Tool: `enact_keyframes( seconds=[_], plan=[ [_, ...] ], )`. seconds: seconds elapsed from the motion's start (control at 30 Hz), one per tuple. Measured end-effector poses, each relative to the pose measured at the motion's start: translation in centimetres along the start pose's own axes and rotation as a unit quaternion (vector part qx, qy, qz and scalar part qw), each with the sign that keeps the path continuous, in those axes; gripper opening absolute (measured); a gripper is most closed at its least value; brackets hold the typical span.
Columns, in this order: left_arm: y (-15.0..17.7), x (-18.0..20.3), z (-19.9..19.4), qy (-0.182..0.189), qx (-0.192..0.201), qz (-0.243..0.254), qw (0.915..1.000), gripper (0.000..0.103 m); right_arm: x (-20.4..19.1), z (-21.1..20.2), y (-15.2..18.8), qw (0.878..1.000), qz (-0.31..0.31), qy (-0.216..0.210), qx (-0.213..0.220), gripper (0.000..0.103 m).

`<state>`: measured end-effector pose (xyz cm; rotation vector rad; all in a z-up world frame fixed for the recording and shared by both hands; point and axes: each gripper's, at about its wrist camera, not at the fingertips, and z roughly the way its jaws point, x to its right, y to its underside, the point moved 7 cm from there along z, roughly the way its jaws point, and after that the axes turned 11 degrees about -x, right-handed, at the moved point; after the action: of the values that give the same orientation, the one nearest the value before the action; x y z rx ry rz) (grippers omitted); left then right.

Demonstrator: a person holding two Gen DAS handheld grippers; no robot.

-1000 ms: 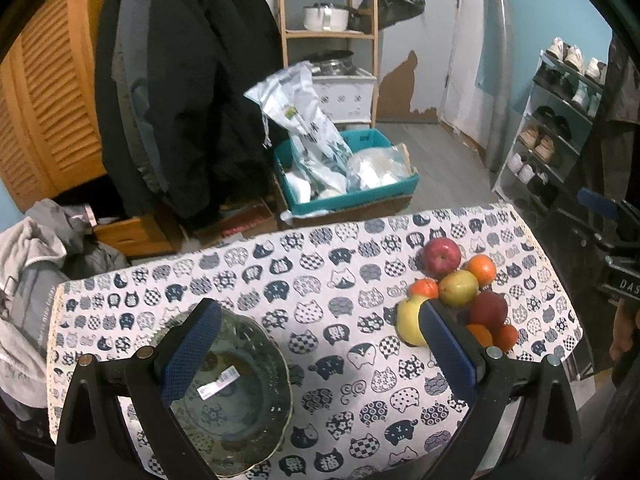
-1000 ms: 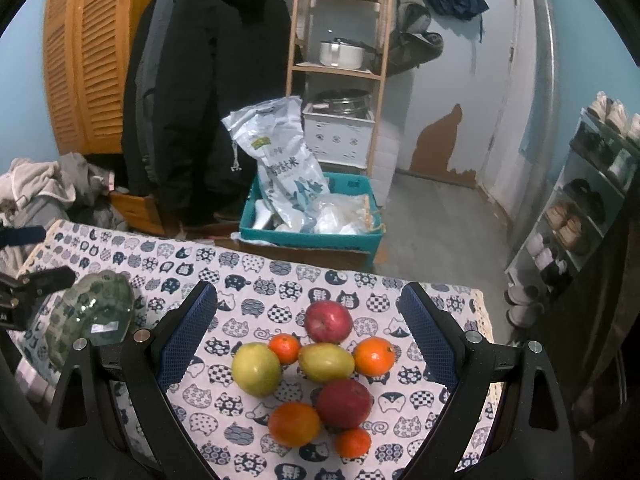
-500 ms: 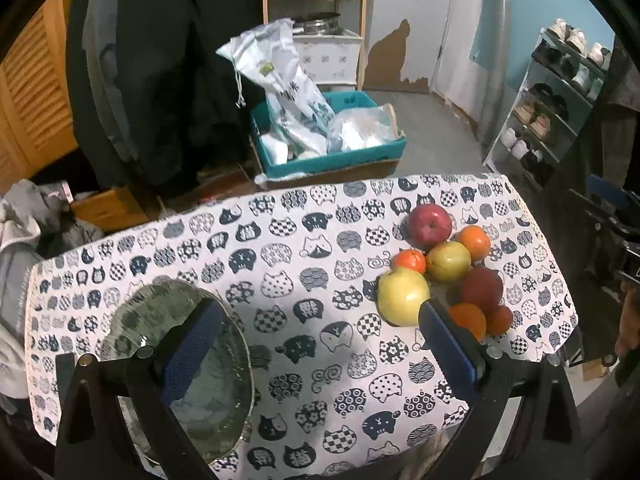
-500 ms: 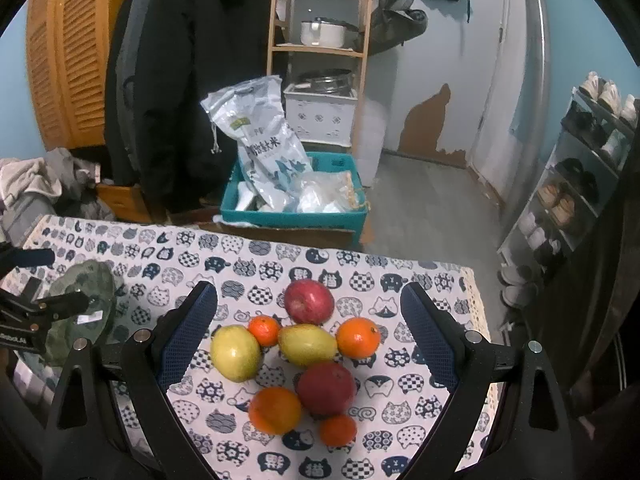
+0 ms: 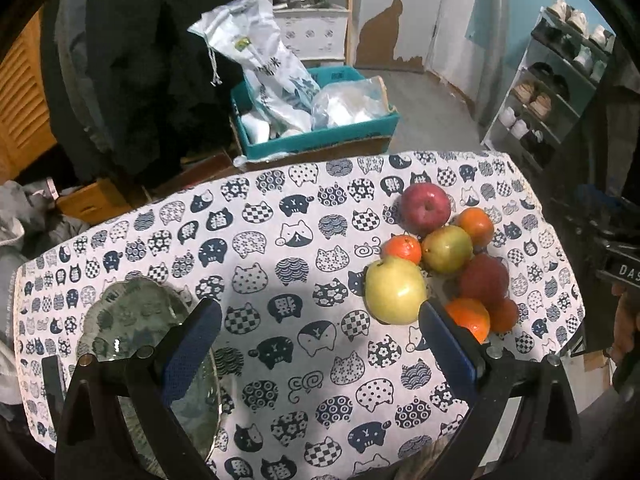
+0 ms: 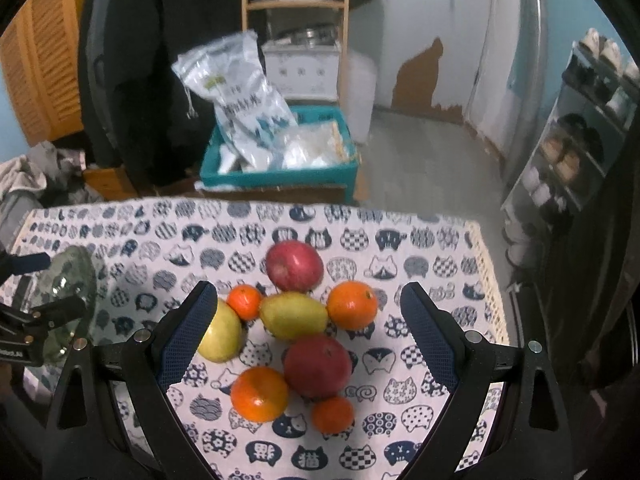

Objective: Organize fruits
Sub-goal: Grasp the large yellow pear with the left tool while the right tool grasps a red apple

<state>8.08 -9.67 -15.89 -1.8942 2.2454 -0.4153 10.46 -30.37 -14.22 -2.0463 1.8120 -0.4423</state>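
Observation:
A pile of fruit lies on the right of the cat-print tablecloth (image 5: 280,280): a red apple (image 5: 425,208), a green apple (image 5: 447,249), a big yellow apple (image 5: 395,289), a dark red apple (image 5: 483,280) and several oranges. A green glass plate (image 5: 132,320) sits at the table's left, partly behind my left finger. My left gripper (image 5: 320,344) is open above bare cloth between plate and fruit. My right gripper (image 6: 308,320) is open, hovering over the pile, around the green apple (image 6: 294,316) and dark red apple (image 6: 318,366). Neither holds anything.
Beyond the table's far edge stands a teal crate (image 5: 320,136) with plastic bags. Dark coats (image 5: 132,80) hang at the left, a wooden shelf (image 6: 296,4) at the back, a shoe rack (image 5: 560,80) on the right. Grey clothing (image 6: 36,176) lies left of the table.
My left gripper has swung right, off the plate and toward the fruit. My right gripper has come down closer, so the pile now sits between its fingers.

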Motion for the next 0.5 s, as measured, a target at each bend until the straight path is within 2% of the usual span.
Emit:
enact_keyframes(
  seconds=[0.27,0.5],
  plan=[
    [-0.4,0.7,3.4,0.019,-0.031,-0.015,0.9992,0.1,1.4,5.3,1.4,0.997,0.025,-0.01,-0.071,0.091],
    [-0.6,1.2,5.5,0.008,-0.045,-0.011,0.9989,0.1,2.2,9.2,3.5,0.991,0.04,-0.014,-0.131,0.091]
  ],
)
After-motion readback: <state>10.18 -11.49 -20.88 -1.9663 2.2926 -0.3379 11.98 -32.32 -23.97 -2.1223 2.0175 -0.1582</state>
